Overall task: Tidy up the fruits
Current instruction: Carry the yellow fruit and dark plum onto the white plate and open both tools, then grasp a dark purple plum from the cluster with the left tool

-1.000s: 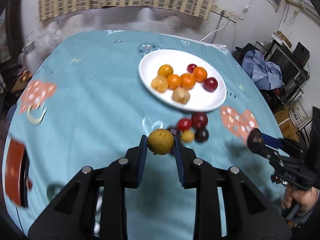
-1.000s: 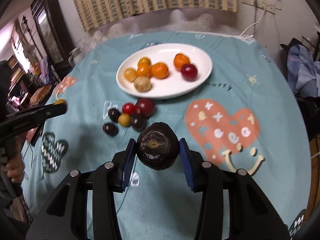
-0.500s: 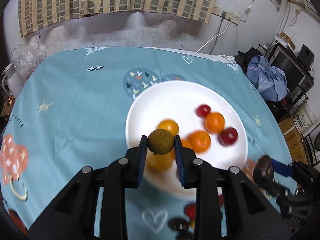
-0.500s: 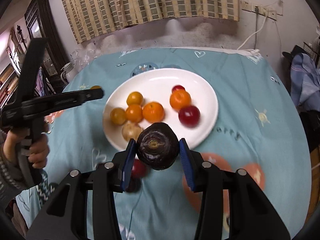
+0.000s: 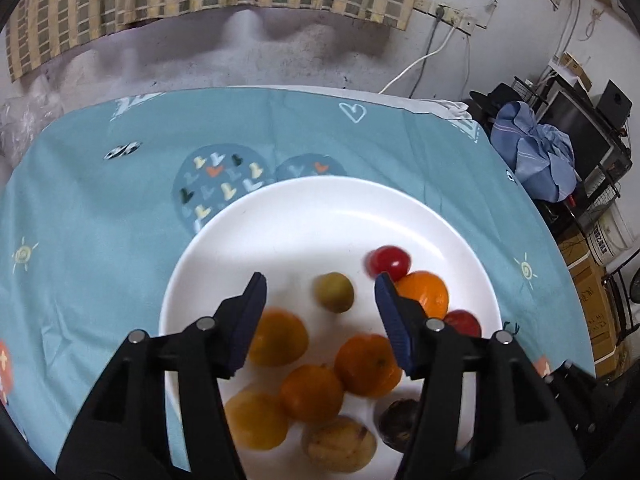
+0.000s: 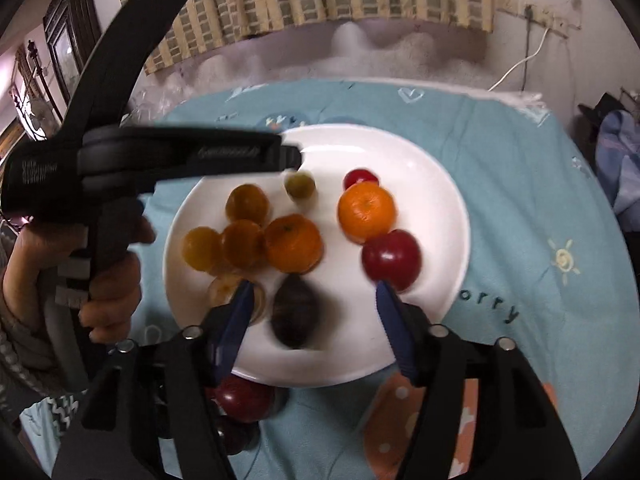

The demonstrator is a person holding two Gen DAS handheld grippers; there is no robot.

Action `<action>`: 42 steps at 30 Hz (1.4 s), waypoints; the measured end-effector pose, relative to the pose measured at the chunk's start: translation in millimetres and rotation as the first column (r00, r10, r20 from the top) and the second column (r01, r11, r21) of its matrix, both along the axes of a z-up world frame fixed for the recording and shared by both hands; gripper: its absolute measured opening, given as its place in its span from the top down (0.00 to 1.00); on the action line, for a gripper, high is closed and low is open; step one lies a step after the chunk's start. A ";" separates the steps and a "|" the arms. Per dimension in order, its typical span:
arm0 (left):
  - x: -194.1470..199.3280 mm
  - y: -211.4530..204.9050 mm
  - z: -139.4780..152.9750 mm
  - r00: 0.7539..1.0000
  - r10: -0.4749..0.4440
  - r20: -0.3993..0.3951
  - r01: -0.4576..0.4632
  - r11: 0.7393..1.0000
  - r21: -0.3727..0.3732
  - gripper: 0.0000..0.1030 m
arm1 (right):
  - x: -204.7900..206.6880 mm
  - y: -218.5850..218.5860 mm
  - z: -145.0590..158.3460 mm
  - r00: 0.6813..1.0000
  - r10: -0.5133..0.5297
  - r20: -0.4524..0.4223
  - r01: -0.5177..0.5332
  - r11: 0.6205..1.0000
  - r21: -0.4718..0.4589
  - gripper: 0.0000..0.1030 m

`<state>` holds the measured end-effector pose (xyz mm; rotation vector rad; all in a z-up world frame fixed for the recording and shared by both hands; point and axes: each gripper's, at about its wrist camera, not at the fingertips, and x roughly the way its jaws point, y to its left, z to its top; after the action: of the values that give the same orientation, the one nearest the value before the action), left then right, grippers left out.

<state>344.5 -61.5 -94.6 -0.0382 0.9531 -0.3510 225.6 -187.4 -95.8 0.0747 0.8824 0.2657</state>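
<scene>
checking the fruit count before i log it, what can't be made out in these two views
- Fruits left on the cloth: right wrist view, mostly behind the right hand-held gripper, whose jaws are opening; count unclear.
- Dark fruit: motion-blurred there; in the left wrist view half hidden by the left hand-held gripper, jaws also opening.
- Small greenish fruit: blurred, type unclear.
- Plate: near rim cut off in the left wrist view.
</scene>
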 end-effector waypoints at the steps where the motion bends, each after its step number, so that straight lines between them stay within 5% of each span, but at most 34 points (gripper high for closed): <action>1: -3.4 5.2 1.5 1.000 0.006 0.000 -0.006 1.000 -0.002 0.44 | -0.7 -0.5 -0.1 1.000 0.001 -0.001 -0.001 1.000 -0.005 0.38; 5: -31.6 34.3 9.6 0.999 0.037 -0.003 -0.037 0.999 0.001 0.43 | -16.6 -10.7 4.6 1.000 -0.016 0.003 0.016 1.000 0.018 0.38; 10: -95.9 59.8 9.7 0.998 0.055 -0.002 -0.055 0.994 0.091 0.41 | -51.0 -25.7 5.7 0.997 -0.070 -0.031 0.072 0.995 0.066 0.38; 21: -205.8 58.3 -21.8 0.992 0.086 -0.091 -0.076 0.991 0.110 0.38 | -130.9 -26.9 8.7 0.993 -0.053 -0.107 0.065 0.992 0.110 0.38; 27: -214.5 51.8 -34.5 0.991 0.078 -0.107 -0.065 0.990 0.125 0.41 | -149.0 -20.3 14.8 0.993 -0.028 -0.115 0.040 0.994 0.102 0.38; 42: -205.1 49.2 -46.9 0.983 0.037 -0.180 -0.033 0.999 0.029 0.56 | -162.3 -30.7 17.0 0.988 -0.079 -0.130 0.090 0.993 0.081 0.38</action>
<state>139.4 -12.3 -141.6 -0.0636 1.1350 -0.3059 63.4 -218.1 -78.8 0.2111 0.9911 0.2211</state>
